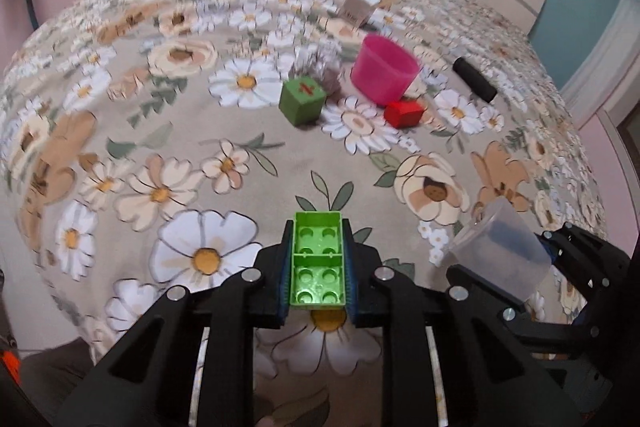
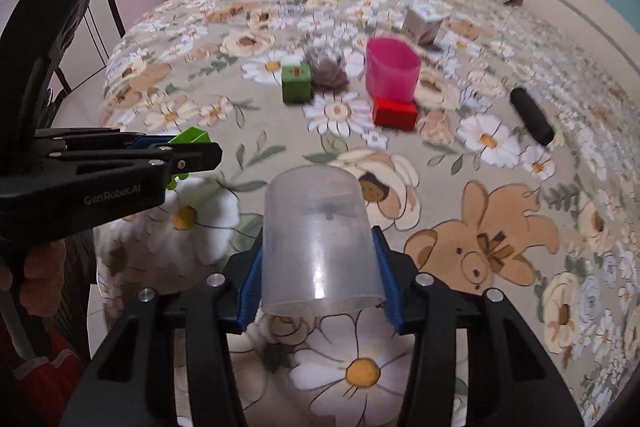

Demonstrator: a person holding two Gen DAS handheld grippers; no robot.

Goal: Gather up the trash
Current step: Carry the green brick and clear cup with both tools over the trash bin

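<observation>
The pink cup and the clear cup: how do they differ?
The pink cup is opaque and stands upright on the bed, mouth up. The clear cup is see-through and is held off the bed in the right gripper, tipped with its mouth toward the camera. Both are plain, tapered plastic cups.

Wide open bedspread along the near edge, nothing lying on it in front of either gripper. Mid-bed there's a tight cluster: green cube beside a crumpled brown wad, pink cup touching the red block, white box behind. Black cylinder lies apart toward the right edge, a passable gap between it and the cup.
</observation>
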